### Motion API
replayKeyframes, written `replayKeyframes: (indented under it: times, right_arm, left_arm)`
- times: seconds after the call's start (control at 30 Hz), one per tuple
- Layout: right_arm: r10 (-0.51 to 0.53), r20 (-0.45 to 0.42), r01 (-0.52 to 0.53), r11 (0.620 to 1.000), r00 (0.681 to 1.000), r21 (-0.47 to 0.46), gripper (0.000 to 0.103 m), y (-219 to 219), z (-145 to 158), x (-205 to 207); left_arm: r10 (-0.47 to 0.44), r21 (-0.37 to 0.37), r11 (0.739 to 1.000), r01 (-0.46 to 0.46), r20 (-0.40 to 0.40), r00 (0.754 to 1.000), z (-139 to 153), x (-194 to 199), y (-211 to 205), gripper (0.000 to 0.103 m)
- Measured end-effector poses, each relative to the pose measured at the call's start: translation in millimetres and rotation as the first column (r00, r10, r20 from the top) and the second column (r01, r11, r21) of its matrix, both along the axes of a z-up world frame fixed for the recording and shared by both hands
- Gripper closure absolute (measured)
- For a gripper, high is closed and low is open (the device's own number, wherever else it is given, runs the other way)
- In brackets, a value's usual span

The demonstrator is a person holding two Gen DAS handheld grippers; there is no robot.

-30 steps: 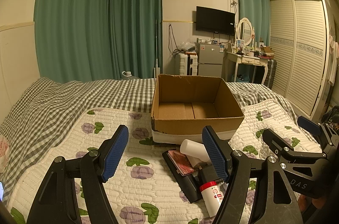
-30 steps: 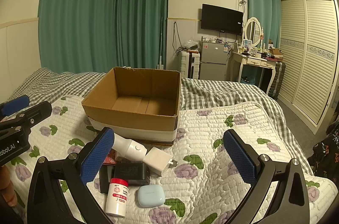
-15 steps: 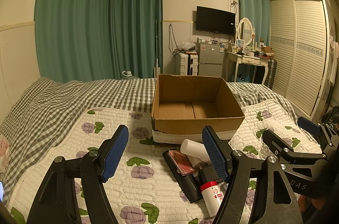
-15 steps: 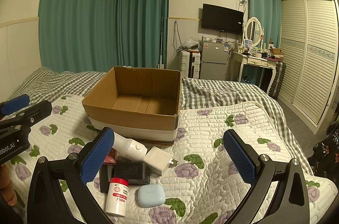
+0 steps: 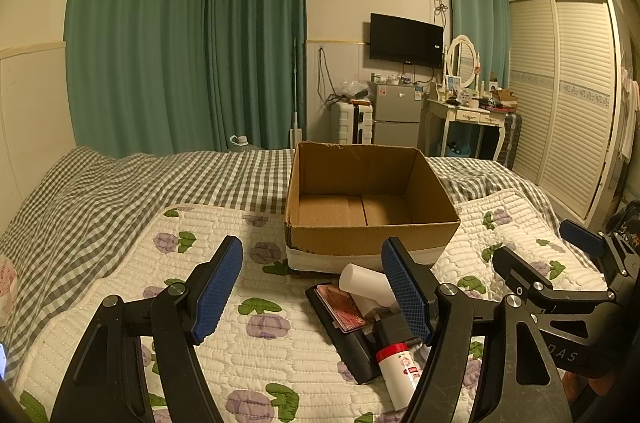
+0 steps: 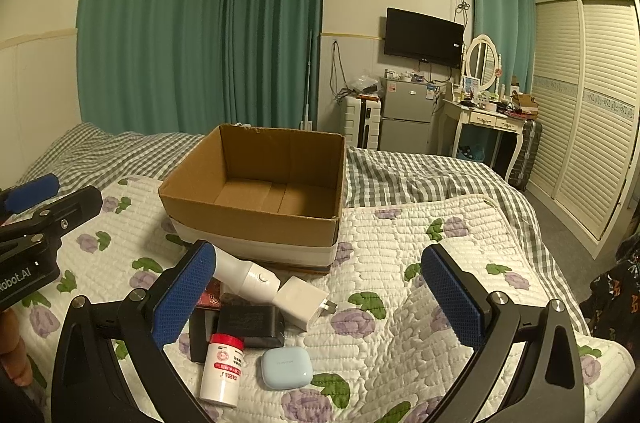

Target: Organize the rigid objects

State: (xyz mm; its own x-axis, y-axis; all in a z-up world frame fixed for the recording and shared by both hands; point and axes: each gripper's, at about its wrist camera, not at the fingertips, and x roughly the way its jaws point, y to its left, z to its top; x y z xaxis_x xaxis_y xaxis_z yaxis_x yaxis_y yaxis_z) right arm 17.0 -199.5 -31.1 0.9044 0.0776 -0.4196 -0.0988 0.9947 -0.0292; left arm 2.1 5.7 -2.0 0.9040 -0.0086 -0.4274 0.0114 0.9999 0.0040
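Note:
An empty open cardboard box [image 5: 370,235] [image 6: 256,219] stands on the floral quilt. In front of it lies a pile: a white cylindrical device [image 6: 244,275] [image 5: 366,283], a white charger plug [image 6: 302,303], a black block [image 6: 252,321], a black flat case with a red card [image 5: 340,315], a red-capped white bottle [image 6: 222,369] [image 5: 400,373] and a pale blue earbud case [image 6: 286,367]. My left gripper [image 5: 312,289] is open above the quilt, left of the pile. My right gripper [image 6: 316,297] is open above the pile.
The bed has a floral quilt [image 6: 420,303] over a checked blanket [image 5: 120,191]. Green curtains, a wall TV, a small fridge [image 6: 404,121], a dressing table [image 6: 492,119] and a louvred wardrobe [image 6: 592,111] stand beyond the bed.

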Motion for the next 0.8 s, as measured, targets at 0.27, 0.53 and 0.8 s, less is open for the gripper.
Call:
replayKeyframes:
  times: [0.27, 0.53, 0.8]
  right_arm:
    - [-0.007, -0.019, 0.007, 1.000, 1.000, 0.001, 0.000, -5.2, -0.6, 2.4]
    - [-0.002, -0.033, 0.002, 1.000, 0.999, -0.003, 0.000, -4.2, -1.6, 4.5]
    - [0.022, -0.297, -0.038, 0.998, 0.955, -0.047, 0.018, 1.5, -62.6, 37.4]
  left_arm:
    - [-0.008, 0.007, 1.000, 0.008, -0.016, 1.000, -2.6, 4.0, 3.5, 0.028]
    - [-0.006, 0.009, 1.000, 0.006, -0.019, 1.000, -3.2, 3.9, 3.2, 0.028]
    - [0.022, 0.017, 1.000, -0.020, -0.181, 0.983, -48.1, 22.8, -5.1, 0.028]
